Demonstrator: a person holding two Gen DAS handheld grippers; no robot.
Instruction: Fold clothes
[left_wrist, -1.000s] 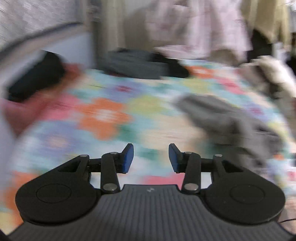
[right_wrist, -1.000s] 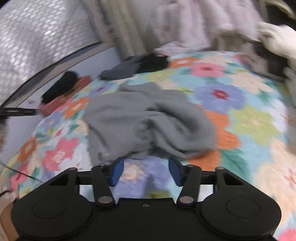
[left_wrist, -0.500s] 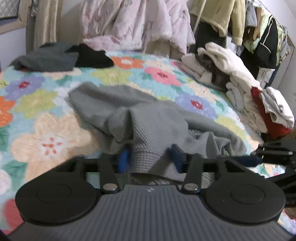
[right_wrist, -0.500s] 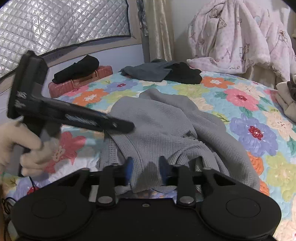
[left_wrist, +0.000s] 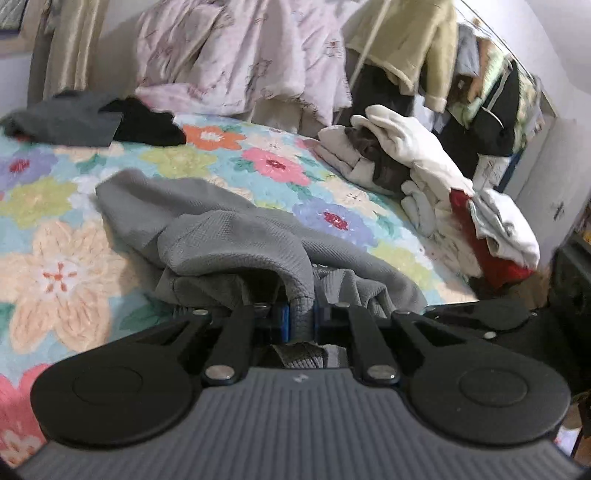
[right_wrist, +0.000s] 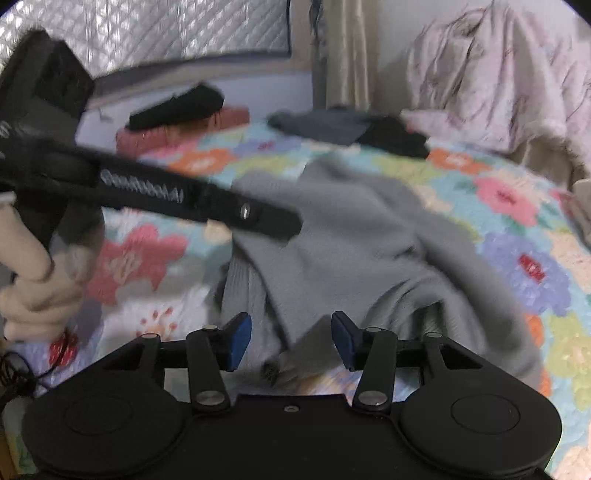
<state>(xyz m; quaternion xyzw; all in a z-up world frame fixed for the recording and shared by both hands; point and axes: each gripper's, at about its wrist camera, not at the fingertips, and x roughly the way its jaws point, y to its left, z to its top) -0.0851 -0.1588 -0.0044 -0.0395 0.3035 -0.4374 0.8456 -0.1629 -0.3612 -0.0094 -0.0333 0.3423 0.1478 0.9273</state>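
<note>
Bed (left_wrist: 55, 266): floral quilt (right_wrist: 535, 273) is carrying everything.
Sweater (left_wrist: 221, 236): lying crumpled mid-quilt, nearest you.
Left gripper (left_wrist: 301, 319): clamping the ribbed hem; you are gripping well, so keep the pinch firm.
Right gripper (right_wrist: 291, 341): jaws opening, sweater edge between the pads but unpressed; take the hem before lifting.
Piles (left_wrist: 443, 192): well apart.

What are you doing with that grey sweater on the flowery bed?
A person holding two grippers is starting to fold the grey sweater on the flowery bedspread. The left gripper is pinched shut on its ribbed hem. The right gripper is opening, fabric between its pads but not squeezed.
</note>
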